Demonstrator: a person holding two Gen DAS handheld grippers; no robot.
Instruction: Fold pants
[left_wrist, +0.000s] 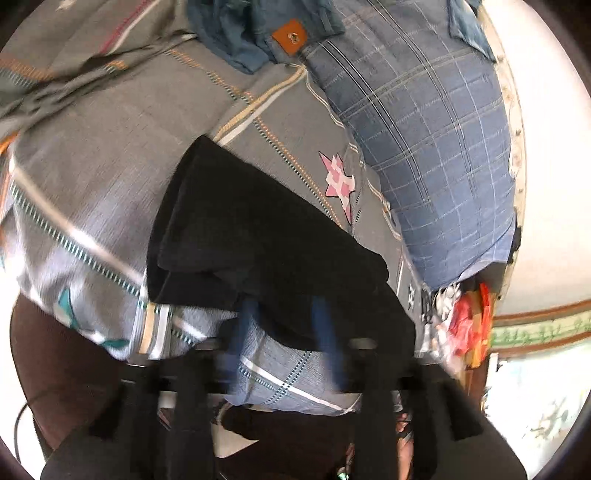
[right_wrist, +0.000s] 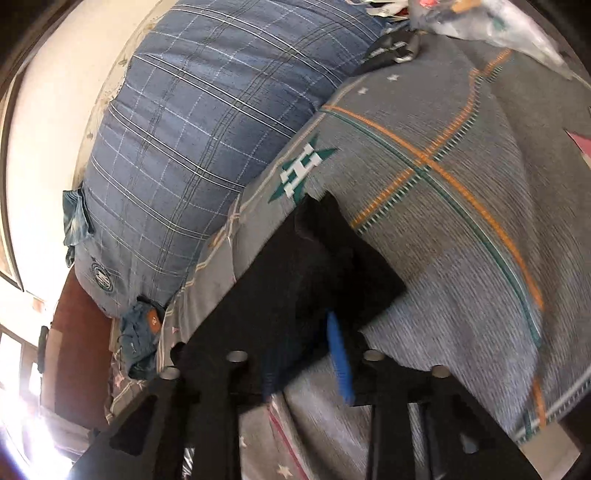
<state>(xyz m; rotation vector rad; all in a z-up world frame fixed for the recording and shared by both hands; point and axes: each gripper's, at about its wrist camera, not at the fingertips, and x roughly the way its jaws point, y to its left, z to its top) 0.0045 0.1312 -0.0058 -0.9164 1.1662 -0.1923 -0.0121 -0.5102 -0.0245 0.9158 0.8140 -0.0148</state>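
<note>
The black pants (left_wrist: 251, 243) lie folded on the grey patterned bedsheet (left_wrist: 110, 177). My left gripper (left_wrist: 284, 310) has its blue fingers (left_wrist: 325, 325) apart, their tips at the near edge of the black fabric, which drapes over them. In the right wrist view the same black pants (right_wrist: 310, 273) lie on the sheet (right_wrist: 461, 229). My right gripper (right_wrist: 306, 332) has its blue fingers (right_wrist: 340, 362) apart around the near edge of the fabric; whether either gripper pinches it is blurred.
A large blue checked pillow (left_wrist: 424, 140) lies along the wall side of the bed, also in the right wrist view (right_wrist: 192, 147). Blue jeans (left_wrist: 258, 33) with a brown leather patch lie at the far end. Colourful plastic bags (left_wrist: 465, 325) sit by the bed edge.
</note>
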